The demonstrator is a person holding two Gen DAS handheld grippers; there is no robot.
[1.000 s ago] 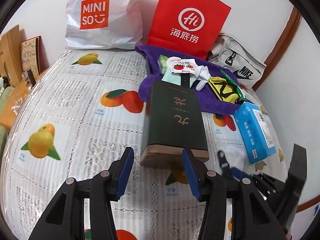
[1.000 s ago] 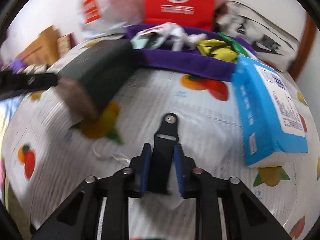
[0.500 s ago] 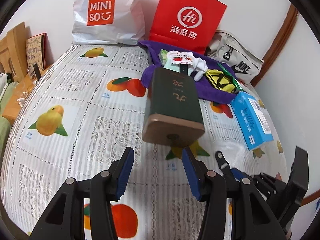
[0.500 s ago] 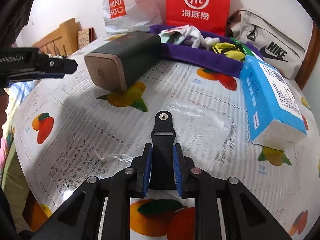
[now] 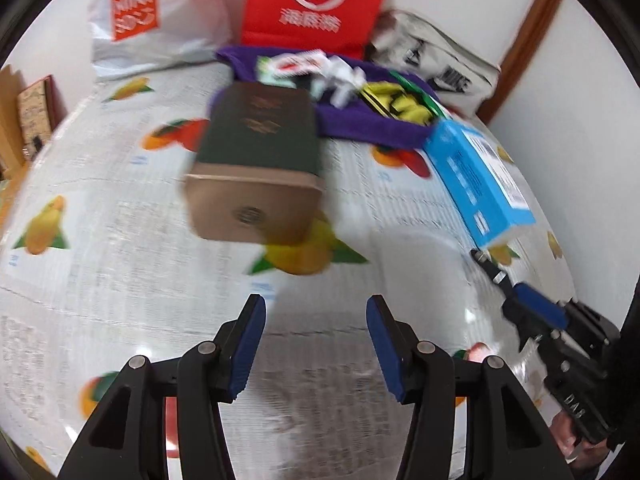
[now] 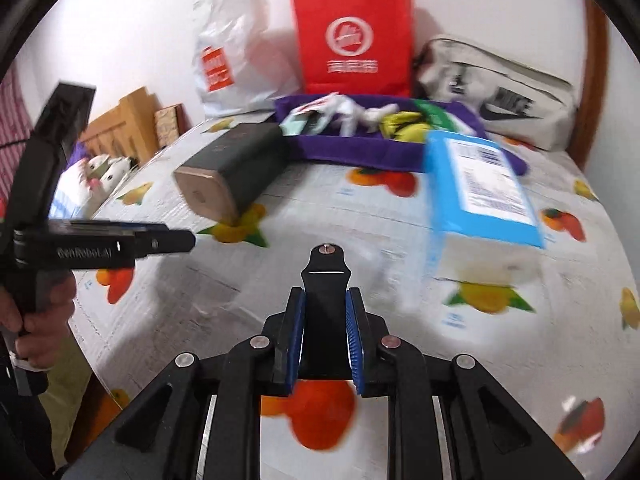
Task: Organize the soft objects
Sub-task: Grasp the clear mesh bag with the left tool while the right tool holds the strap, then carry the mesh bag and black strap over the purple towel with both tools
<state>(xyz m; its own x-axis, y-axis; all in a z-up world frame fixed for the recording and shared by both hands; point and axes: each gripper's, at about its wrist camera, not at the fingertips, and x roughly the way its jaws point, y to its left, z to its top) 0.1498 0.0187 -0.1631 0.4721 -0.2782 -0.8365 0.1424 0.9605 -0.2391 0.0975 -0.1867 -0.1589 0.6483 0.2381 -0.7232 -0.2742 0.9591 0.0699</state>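
Note:
My left gripper is open and empty above the fruit-print bed cover, short of the dark green box. My right gripper is shut on a black strap whose tip sticks out ahead of the fingers. A clear plastic bag lies on the cover just beyond it. A purple cloth at the back holds a white soft item, a yellow soft item and small packets. A blue tissue pack lies to the right. The right gripper also shows in the left wrist view.
A red paper bag, a white Miniso bag and a grey Nike bag stand against the back wall. A wooden headboard and soft toys are at the left. The bed edge drops off at the front left.
Both grippers have drawn back from the green box and risen. The right gripper still holds the black strap. The left gripper stays open. The green box looks farther away.

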